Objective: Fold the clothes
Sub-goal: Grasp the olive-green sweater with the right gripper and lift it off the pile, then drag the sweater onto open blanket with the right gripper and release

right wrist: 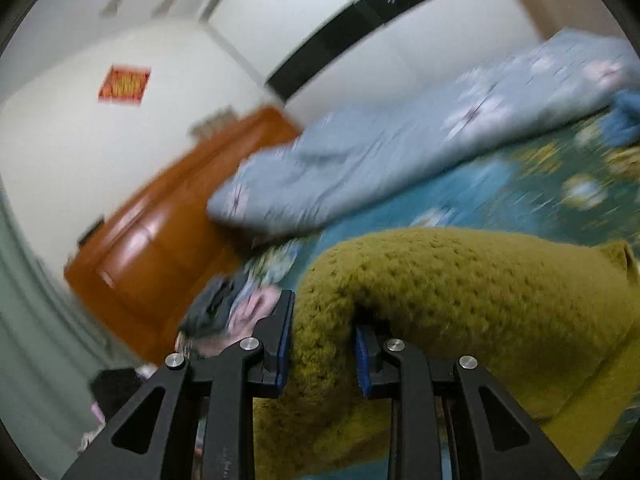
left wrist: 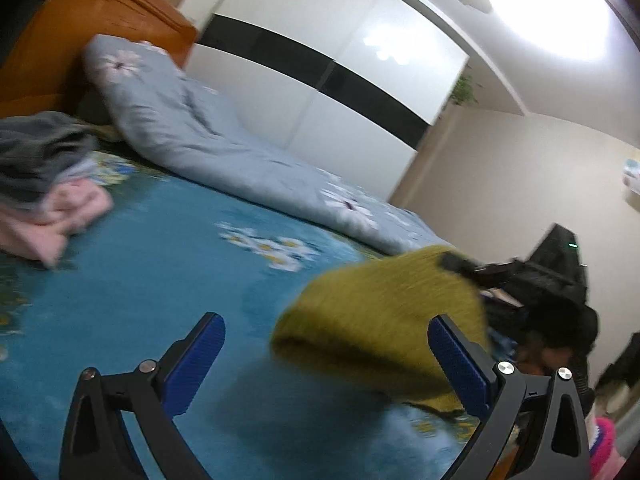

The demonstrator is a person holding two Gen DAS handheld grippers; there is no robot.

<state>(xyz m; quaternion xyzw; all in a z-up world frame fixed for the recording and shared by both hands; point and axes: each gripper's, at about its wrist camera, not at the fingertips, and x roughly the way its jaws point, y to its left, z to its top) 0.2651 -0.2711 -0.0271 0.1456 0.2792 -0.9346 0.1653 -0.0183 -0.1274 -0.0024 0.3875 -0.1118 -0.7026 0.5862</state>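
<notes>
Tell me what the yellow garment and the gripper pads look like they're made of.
Yellow garment: chunky knit, probably wool or acrylic; open looped stitches and a fuzzy matte surface show. Left gripper pads: blue, likely rubber or soft plastic, with fine ridged texture.

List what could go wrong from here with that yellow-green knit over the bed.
1. Only the right gripper pinches the yellow-green knit, on a bunched fold; the loose weave could slip out or stretch under its own hanging weight.
2. The left gripper is open and empty beside the knit, so the garment may swing or twist before a second corner is caught.
3. Both views are blurred by motion; a fast sweep could drag the knit into the clothes pile on the blue bedsheet.
</notes>
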